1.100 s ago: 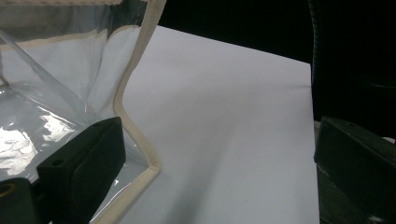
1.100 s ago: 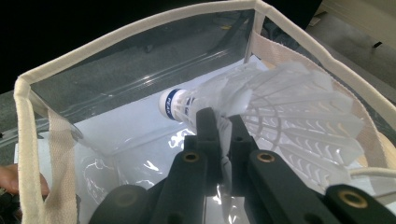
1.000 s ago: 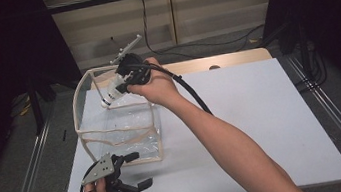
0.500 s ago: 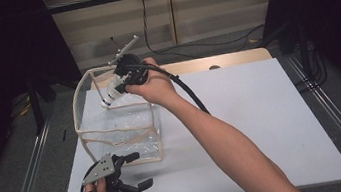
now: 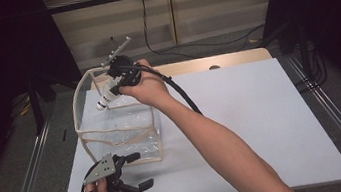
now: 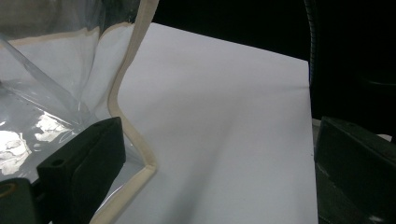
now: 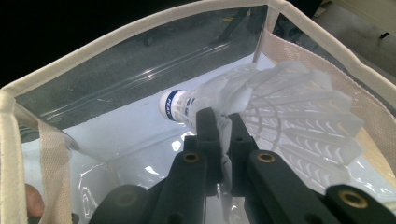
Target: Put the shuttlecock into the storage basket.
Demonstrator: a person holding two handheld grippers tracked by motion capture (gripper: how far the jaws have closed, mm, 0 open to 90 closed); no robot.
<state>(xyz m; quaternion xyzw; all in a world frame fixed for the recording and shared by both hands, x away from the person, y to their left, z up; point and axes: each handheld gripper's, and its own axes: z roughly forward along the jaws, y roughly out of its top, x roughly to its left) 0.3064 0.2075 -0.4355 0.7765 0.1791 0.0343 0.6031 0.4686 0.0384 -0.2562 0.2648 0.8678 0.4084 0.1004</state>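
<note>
Your right gripper (image 7: 219,122) pinches the white plastic shuttlecock (image 7: 261,105) just above the clear cream-trimmed bag's (image 5: 94,133) mouth, cork tilted downward; your left gripper (image 5: 130,178), gaping wide, waits beside the bag's base.

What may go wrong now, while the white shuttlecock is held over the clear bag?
1. The right gripper pinches only the thin skirt of the white plastic shuttlecock; it might slip or crumple.
2. The soft clear plastic bag with beige trim stands unsupported, since the left gripper waits open beside it; a bump could fold its rim inward.
</note>
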